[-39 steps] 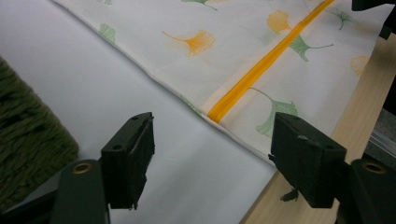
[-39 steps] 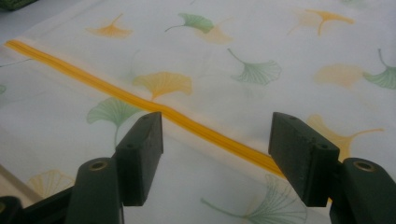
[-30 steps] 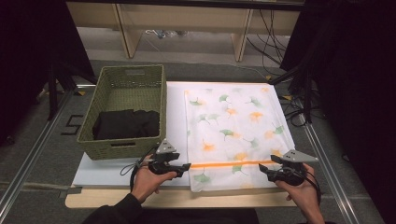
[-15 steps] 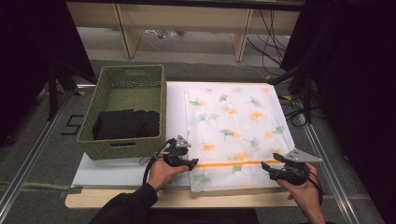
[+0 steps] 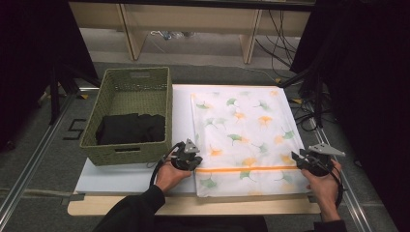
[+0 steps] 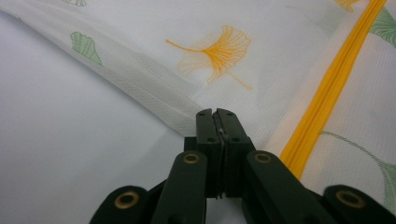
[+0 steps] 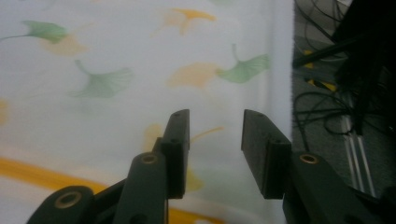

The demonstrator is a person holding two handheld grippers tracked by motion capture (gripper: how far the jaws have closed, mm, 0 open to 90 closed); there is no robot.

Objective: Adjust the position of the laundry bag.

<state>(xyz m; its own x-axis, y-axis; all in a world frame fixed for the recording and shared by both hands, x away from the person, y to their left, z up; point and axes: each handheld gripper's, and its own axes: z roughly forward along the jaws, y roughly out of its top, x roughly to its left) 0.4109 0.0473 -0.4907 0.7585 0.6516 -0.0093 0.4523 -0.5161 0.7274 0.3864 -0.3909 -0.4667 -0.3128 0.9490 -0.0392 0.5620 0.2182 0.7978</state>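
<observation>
A white mesh bag (image 5: 241, 135) printed with green and orange leaves lies flat on the white board (image 5: 125, 176). An orange zipper (image 5: 246, 169) crosses its near end. My left gripper (image 5: 193, 162) is at the bag's left edge, just above the zipper. In the left gripper view the jaws (image 6: 216, 112) are shut, pinching the hem of the bag (image 6: 261, 60) beside the zipper (image 6: 327, 88). My right gripper (image 5: 296, 162) hovers at the bag's right edge. It stands open (image 7: 215, 121) over the bag (image 7: 116, 70), with nothing between the jaws.
A green woven basket (image 5: 92, 140) stands left of the bag with a folded black garment (image 5: 130, 128) inside. Cables (image 5: 309, 116) lie on the floor past the table's right edge. The wooden table edge (image 5: 193, 205) runs along the front.
My left gripper has moved right and forward from the board to the bag's left edge. The right gripper has barely shifted.
</observation>
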